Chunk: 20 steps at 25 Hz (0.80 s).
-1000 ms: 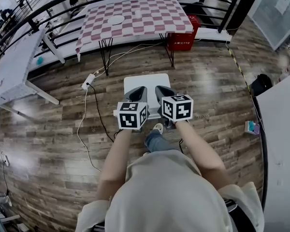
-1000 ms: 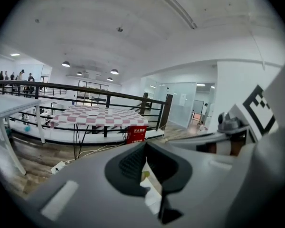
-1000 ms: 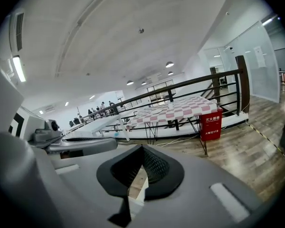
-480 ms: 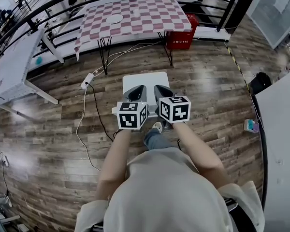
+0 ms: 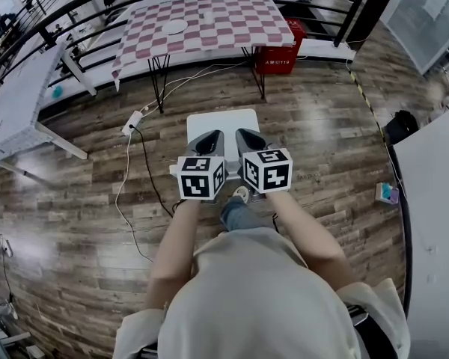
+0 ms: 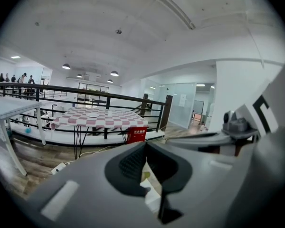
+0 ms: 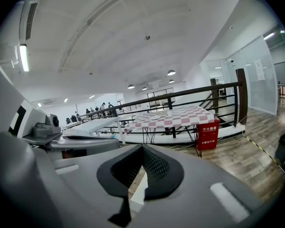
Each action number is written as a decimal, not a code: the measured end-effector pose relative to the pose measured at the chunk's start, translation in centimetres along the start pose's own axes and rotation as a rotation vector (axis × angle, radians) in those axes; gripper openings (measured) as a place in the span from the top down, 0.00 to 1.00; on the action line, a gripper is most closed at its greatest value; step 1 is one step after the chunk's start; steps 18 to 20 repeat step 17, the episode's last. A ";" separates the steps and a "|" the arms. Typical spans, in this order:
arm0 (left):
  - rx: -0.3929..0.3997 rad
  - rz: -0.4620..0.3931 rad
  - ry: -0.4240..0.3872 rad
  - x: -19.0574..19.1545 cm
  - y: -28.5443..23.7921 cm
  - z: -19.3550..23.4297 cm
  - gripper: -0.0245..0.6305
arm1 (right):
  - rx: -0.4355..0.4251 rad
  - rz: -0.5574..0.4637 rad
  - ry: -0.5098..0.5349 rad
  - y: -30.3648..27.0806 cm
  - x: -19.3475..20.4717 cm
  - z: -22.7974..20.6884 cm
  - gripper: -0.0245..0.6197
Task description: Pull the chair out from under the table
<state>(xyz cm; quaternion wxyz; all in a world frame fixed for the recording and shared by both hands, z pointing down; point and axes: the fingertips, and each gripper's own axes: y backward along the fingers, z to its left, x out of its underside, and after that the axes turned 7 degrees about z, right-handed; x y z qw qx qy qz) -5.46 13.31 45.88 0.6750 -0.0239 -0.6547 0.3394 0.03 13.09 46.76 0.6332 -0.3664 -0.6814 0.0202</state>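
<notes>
A white chair [image 5: 223, 122] stands on the wooden floor, well out from the checked-cloth table [image 5: 202, 22]. My left gripper [image 5: 214, 136] and right gripper [image 5: 243, 133] hover side by side over the near part of its seat, both pointing towards the table. In the left gripper view the left gripper [image 6: 145, 149] has its jaws shut tip to tip, with bits of the white chair [image 6: 153, 196] showing below. The right gripper [image 7: 142, 149] looks the same, shut with nothing between the tips, the chair [image 7: 138, 194] beneath. Whether either gripper touches the chair is hidden by the gripper bodies.
A red box [image 5: 278, 58] sits by the table's right legs. A power strip [image 5: 132, 123] and its cables trail across the floor at left. White tables stand at far left [image 5: 19, 103] and right [image 5: 434, 200]. A black railing [image 5: 337, 6] runs behind the table. My shoe [image 5: 242, 195] is behind the chair.
The right gripper's marker cube has rolled slightly. Both grippers stay over the chair seat, and the chair keeps its place on the floor.
</notes>
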 end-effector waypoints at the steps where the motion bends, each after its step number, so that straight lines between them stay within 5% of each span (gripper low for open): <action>1: 0.001 0.000 -0.001 0.0 0.0 -0.1 0.95 | -0.002 0.000 0.003 0.0 -0.1 0.0 0.97; 20: -0.003 -0.011 -0.003 -0.1 -0.3 -1.0 0.95 | -0.005 -0.005 0.028 0.7 0.2 -0.5 0.97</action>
